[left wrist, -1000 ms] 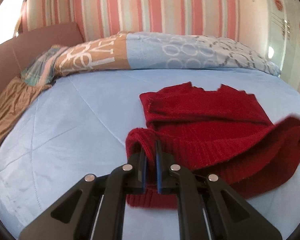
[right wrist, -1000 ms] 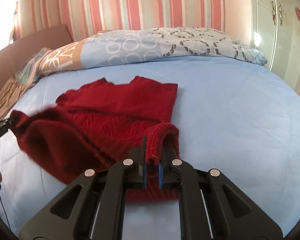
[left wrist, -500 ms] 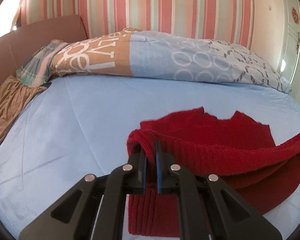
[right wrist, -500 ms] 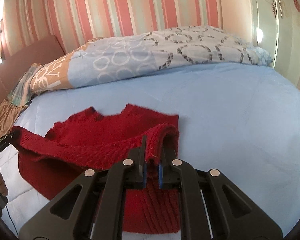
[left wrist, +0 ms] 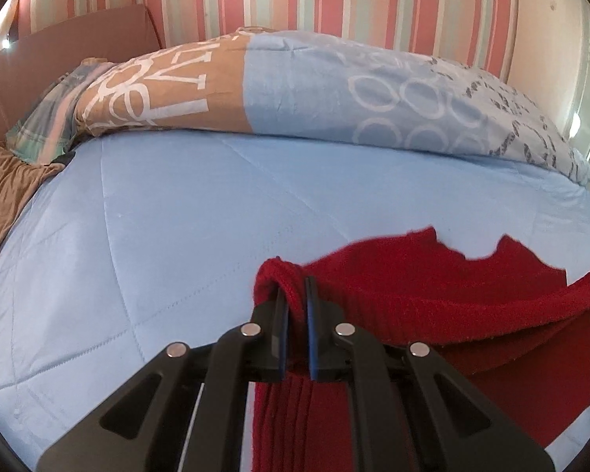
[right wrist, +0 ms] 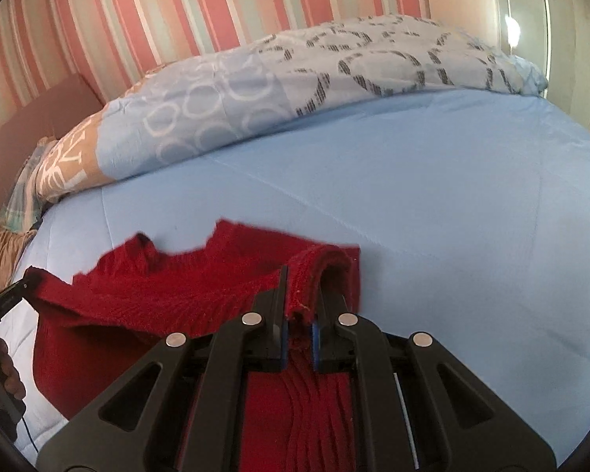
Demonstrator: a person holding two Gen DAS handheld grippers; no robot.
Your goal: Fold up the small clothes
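Note:
A red knit sweater lies on the light blue bed, its near hem lifted and carried over its far part. My left gripper is shut on the hem's left corner. My right gripper is shut on the hem's right corner; the sweater also shows in the right wrist view. The hem stretches taut between both grippers. The notched far edge of the sweater rests flat on the sheet. The left gripper's tip shows at the left edge of the right wrist view.
A patterned blue and tan duvet is bunched along the head of the bed. A brown headboard and brown satin cloth lie at the left. The striped wall is behind. Blue sheet spreads to the right.
Both grippers have carried the held hem forward over the sweater toward its far edge. More of the garment is now covered by the folded layer.

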